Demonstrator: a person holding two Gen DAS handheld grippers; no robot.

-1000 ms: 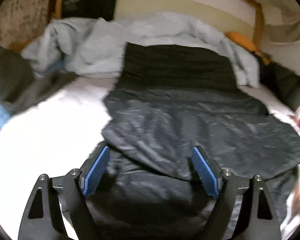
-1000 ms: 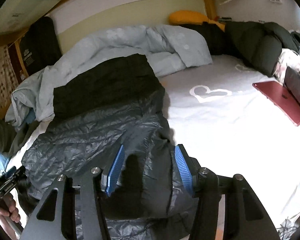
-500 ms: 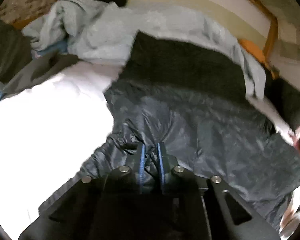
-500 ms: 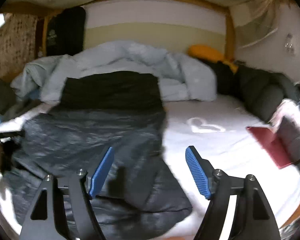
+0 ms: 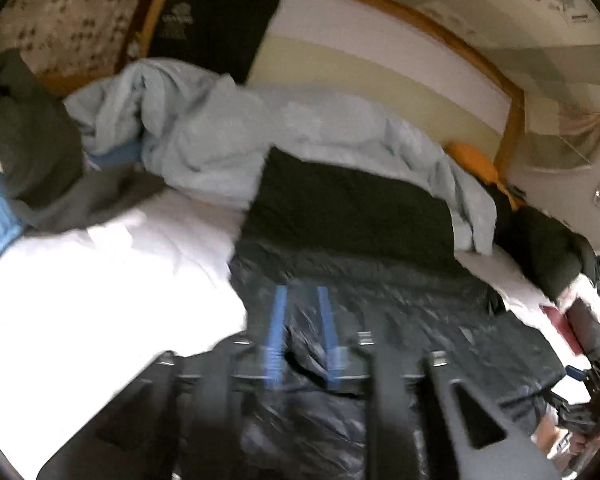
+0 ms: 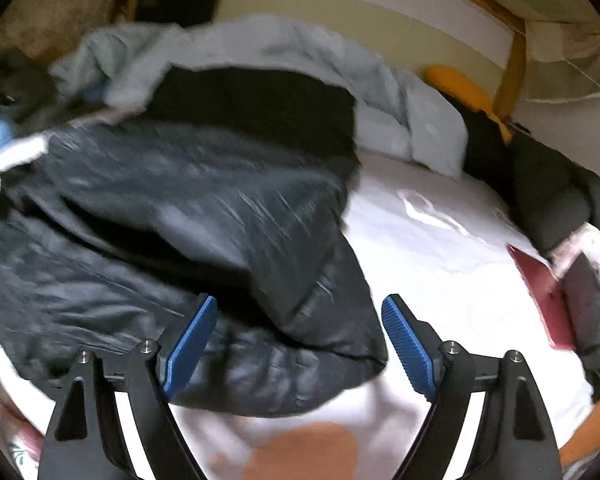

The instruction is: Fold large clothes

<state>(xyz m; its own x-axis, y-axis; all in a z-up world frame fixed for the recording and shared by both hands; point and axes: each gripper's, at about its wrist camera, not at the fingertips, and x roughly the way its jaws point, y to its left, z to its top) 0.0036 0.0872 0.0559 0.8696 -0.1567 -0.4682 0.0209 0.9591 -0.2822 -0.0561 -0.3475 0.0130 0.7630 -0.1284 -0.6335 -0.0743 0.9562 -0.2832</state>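
Left gripper (image 5: 302, 332): in the lower centre of the left wrist view we see its blue jaws drawn nearly together, pinching a bunched fold of the dark jacket (image 5: 400, 320); motion blur softens the pads.

Right gripper (image 6: 298, 344): in the lower centre of the right wrist view we find its jaws spread wide, holding nothing; the left pad hangs over the jacket's near hem, the right pad over bare sheet.

Dark jacket (image 6: 172, 240): we note a shiny, quilted garment lying on the bed and filling the centre and left of the right wrist view, with one layer turned over another; its far end meets the black garment.

Black garment (image 5: 348, 212): we see a matte dark panel in the middle of the left wrist view, between jacket and duvet.

Duvet (image 5: 220, 132): pale blue, heaped along the headboard, upper centre.

Bed sheet (image 6: 440, 264): white, with a faint heart outline, right of centre.

Red book (image 6: 540, 300): flat on the sheet at the right edge.

Orange pillow (image 6: 456, 84): upper right, beside the wooden bedpost.
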